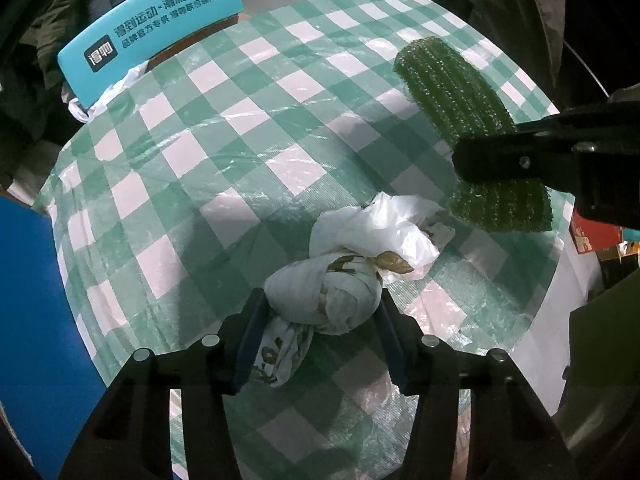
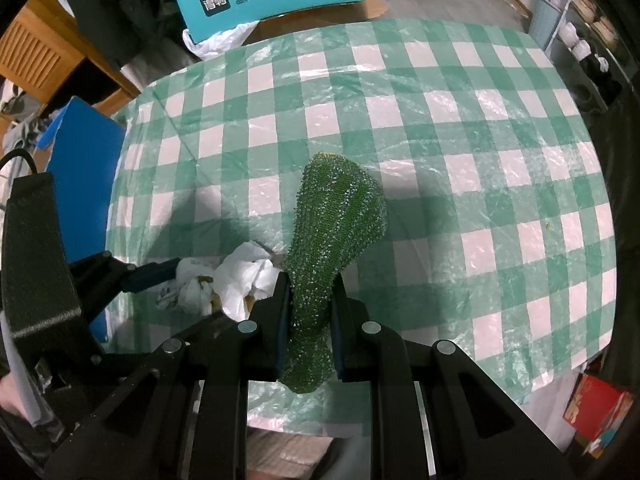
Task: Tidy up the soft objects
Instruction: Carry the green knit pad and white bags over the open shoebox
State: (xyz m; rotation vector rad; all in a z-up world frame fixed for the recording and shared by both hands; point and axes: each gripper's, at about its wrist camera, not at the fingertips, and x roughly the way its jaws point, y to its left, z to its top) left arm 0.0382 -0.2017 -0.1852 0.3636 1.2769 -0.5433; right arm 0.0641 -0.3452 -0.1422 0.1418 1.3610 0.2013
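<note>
Left gripper, jaws half-spread, straddles the knotted white cloth bundle at lower centre of the left wrist view; pad contact cannot be told. The bundle's long axis runs toward the upper right (under the green scrubby cloth), which hangs pinched in the narrow right gripper above the checked tablecloth.

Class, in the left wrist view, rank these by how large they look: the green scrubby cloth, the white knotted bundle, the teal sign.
1. Teal sign
2. Green scrubby cloth, partly hidden by the right gripper
3. White knotted bundle

Cloth and bundle look close; bundle is nearer the camera.
</note>
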